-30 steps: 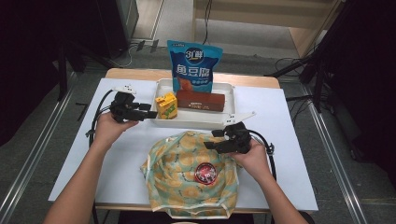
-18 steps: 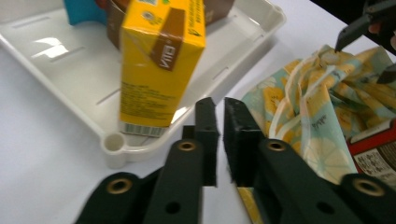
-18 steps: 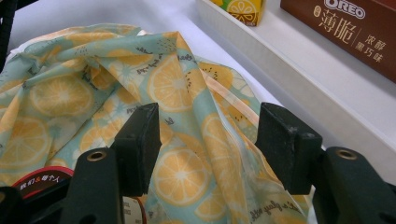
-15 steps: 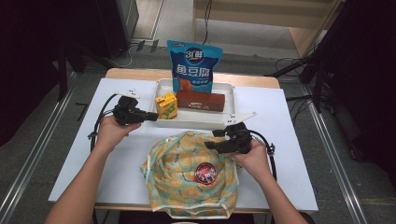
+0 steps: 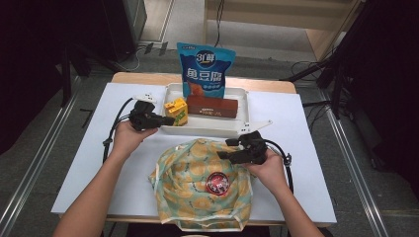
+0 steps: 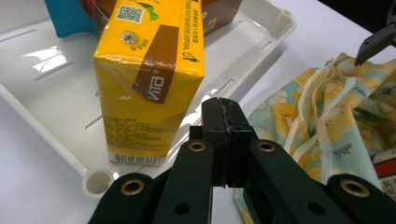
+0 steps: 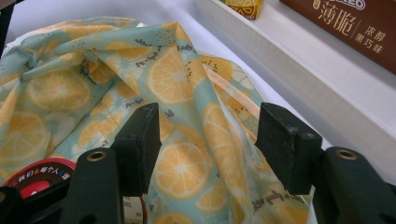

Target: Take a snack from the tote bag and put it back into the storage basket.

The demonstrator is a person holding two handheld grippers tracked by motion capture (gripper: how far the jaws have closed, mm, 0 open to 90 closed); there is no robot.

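White tray, carton before left gripper

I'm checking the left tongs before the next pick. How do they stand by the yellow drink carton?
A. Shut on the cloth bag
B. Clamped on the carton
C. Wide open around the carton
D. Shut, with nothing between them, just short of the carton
D: in the left gripper view the left tongs are pressed together with nothing between them, in front of the yellow drink carton, which stands in the white tray.

The right tongs are hovering spread over the fruit-print bag, beside the white tray.
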